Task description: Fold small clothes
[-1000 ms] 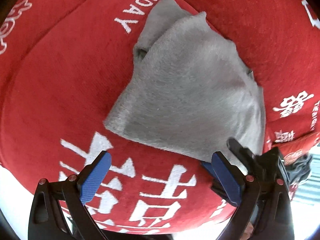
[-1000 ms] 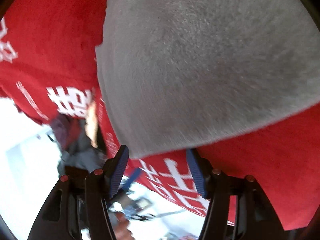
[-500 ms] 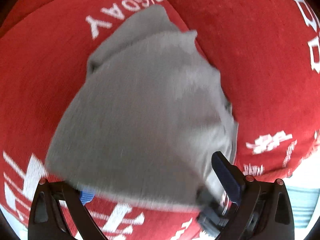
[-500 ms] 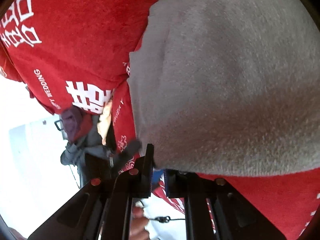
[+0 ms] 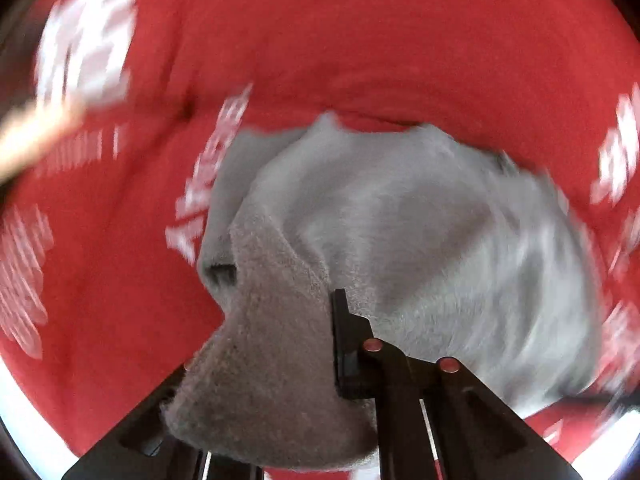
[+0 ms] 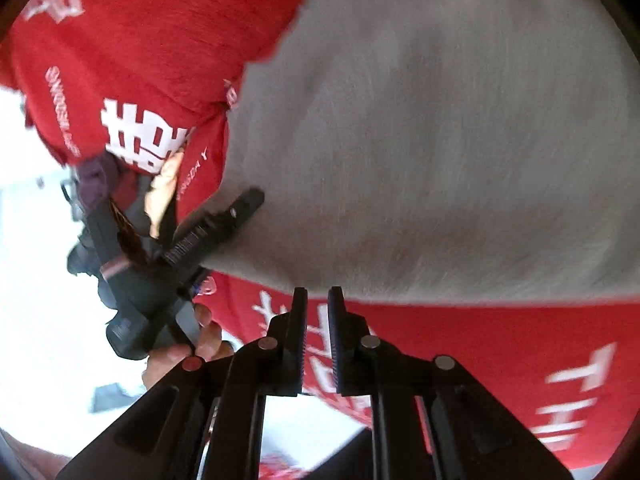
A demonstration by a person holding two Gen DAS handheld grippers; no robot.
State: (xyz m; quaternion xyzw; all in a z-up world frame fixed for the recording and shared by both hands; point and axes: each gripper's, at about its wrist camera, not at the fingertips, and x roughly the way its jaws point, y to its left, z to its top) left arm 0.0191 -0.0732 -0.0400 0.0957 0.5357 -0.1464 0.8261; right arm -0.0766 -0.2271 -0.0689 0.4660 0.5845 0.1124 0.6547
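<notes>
Two grippers pinch the grey garment (image 6: 440,140): left gripper (image 5: 320,344) closing on a corner, right gripper (image 6: 317,300) easing open on the hem, which could slip free mid-fold onto the red cloth (image 6: 500,340).

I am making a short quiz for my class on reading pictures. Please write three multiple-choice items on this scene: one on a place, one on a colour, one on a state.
1. What is under the grey garment?
A. a wooden floor
B. a red cloth
C. a basket

2. What colour is the print on that cloth?
A. black
B. yellow
C. white

3. How is the garment in the left wrist view?
A. bunched, one part draped over the left tool
B. flat and untouched
C. rolled into a tight ball

Key: 1 B, red fabric surrounds it on all sides; 2 C, the characters and letters are white; 3 A, the left tool's jaws are closing with grey fabric between them.
</notes>
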